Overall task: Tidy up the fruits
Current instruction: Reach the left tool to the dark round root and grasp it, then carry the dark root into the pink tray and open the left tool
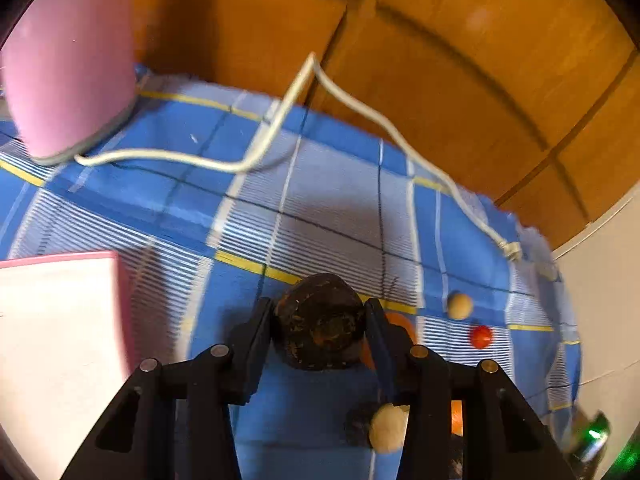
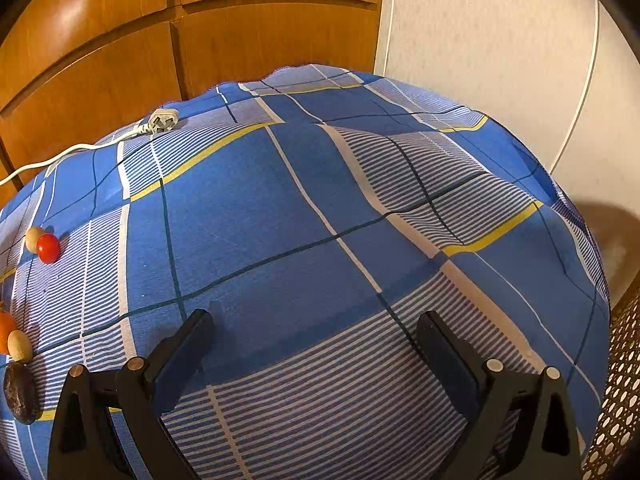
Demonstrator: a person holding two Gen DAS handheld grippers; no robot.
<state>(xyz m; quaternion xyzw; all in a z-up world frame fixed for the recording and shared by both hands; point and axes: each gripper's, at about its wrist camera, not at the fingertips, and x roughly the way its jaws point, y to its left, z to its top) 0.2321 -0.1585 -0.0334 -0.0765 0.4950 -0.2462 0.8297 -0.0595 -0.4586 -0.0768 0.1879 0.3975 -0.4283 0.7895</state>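
Observation:
A dark, wrinkled round fruit (image 1: pixel 320 328) sits between the fingers of my left gripper (image 1: pixel 319 303), and both pads press on its sides. An orange fruit (image 1: pixel 400 322) peeks out behind the right finger. To the right on the blue checked cloth lie a small beige fruit (image 1: pixel 459 306) and a red cherry tomato (image 1: pixel 481 336). Another beige fruit (image 1: pixel 386 426) lies beside a second dark fruit (image 1: pixel 355 424) under the gripper. My right gripper (image 2: pixel 317 317) hangs open over bare cloth; the beige fruit (image 2: pixel 34 238), tomato (image 2: pixel 48 248) and dark fruit (image 2: pixel 20 398) lie far to its left.
A pink cylinder (image 1: pixel 68 60) stands at the back left, with a white cable (image 1: pixel 352 100) running from it to a plug (image 2: pixel 162 122). A pink-edged white box (image 1: pixel 56 320) is at the left. Wooden cabinet doors (image 1: pixel 440 60) rise behind the table; woven cane (image 2: pixel 624 380) borders the right.

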